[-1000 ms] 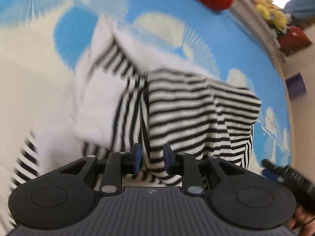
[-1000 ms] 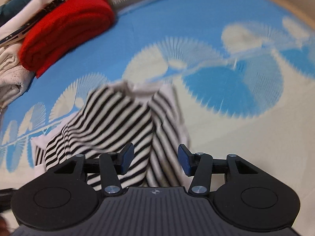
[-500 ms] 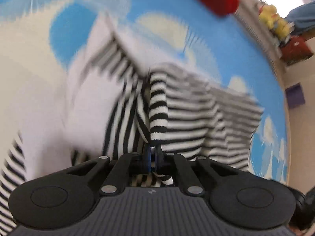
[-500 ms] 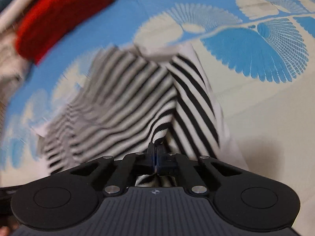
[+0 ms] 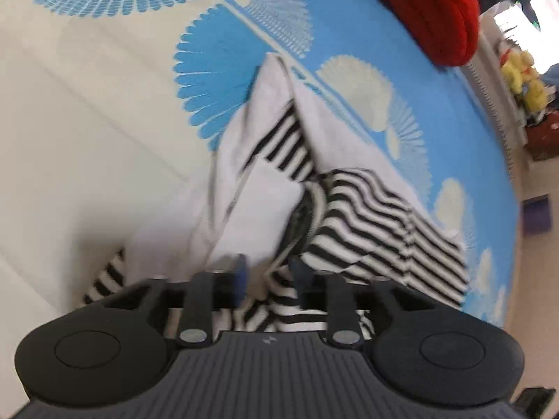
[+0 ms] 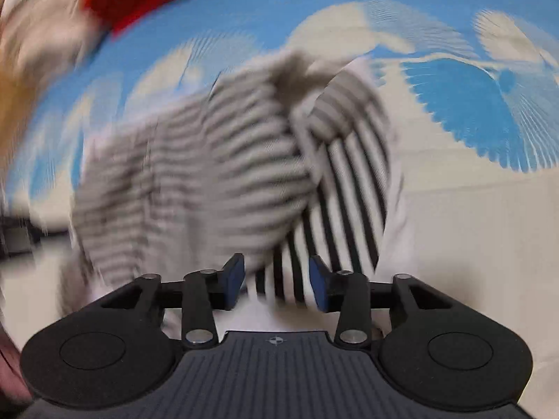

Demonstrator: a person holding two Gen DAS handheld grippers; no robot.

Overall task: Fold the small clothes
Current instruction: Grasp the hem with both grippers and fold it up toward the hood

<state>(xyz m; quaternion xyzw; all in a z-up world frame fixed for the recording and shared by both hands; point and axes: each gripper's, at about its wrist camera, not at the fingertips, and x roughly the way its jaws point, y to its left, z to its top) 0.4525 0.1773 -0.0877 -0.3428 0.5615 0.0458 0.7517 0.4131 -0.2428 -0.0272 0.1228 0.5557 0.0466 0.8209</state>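
With the left gripper and the right gripper both open and holding nothing, the striped shirt lies bunched on the blue bed sheet, so grab two edges and pull flat; no words show.

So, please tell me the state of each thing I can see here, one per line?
Left hand-held gripper: open, holding nothing.
Right hand-held gripper: open, holding nothing.
Striped garment: crumpled, partly folded over, lying on the sheet.
Red garment: folded, set aside.
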